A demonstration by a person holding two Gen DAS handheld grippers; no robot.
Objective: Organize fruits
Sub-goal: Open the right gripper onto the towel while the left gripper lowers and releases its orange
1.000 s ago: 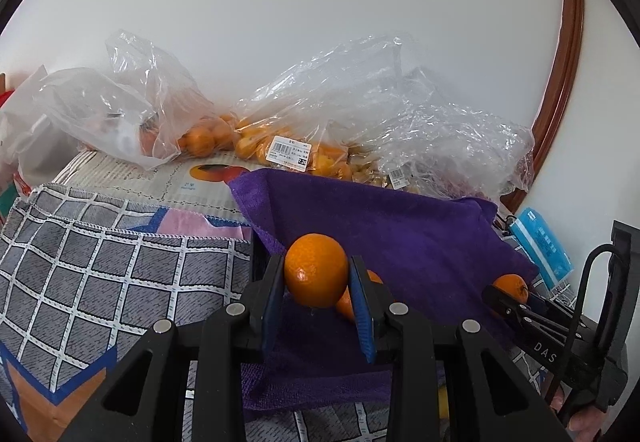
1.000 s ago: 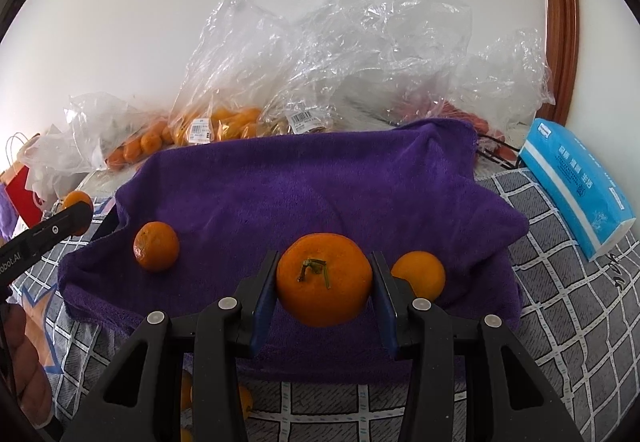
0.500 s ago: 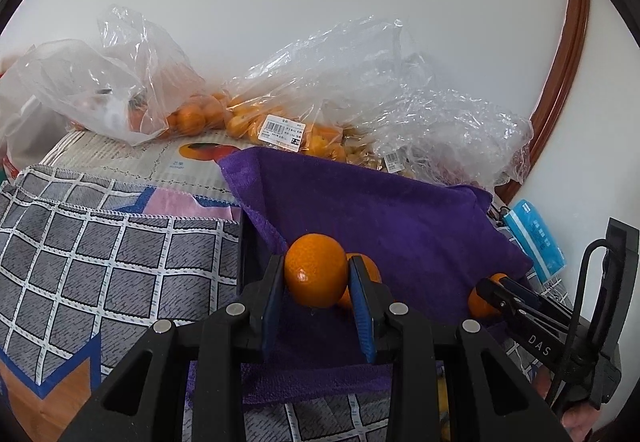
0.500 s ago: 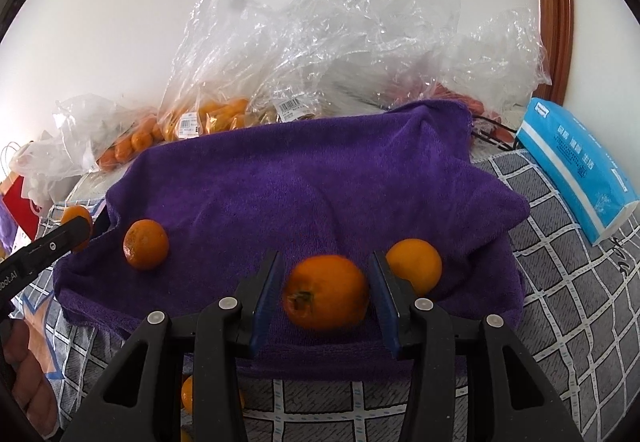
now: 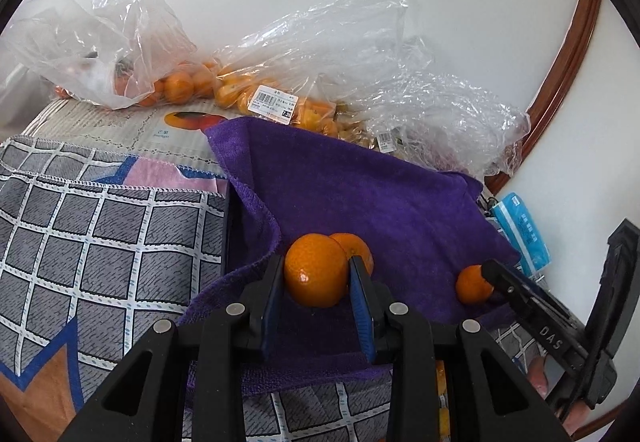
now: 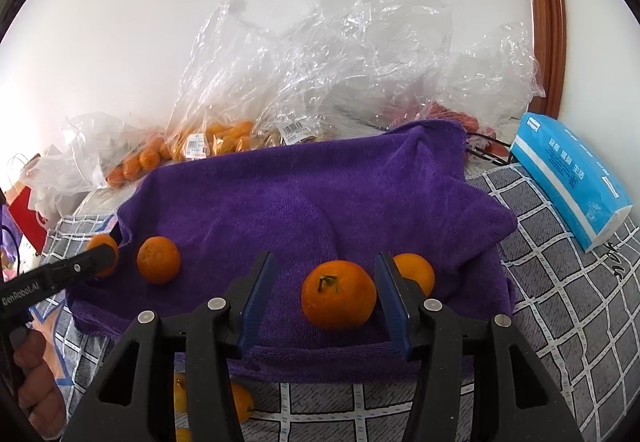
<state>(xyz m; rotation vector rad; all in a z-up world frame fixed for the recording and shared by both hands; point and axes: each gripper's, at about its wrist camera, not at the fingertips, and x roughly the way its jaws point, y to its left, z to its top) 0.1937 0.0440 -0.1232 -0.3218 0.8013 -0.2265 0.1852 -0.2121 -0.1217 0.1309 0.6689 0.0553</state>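
The round orange mandarin with a green stem [image 6: 338,294] sat on the purple terry towel [image 6: 320,194] at lower centre of your right wrist view, between the blue pads [image 6: 256,302] of your right gripper [image 6: 325,298]. Its jaws were opening and neither pad pressed the fruit. Your left gripper [image 5: 317,304] stayed clenched on a second, smooth orange mandarin [image 5: 316,270], lower centre of the left view. Clear plastic bags of small oranges [image 6: 216,138] lay behind the towel.
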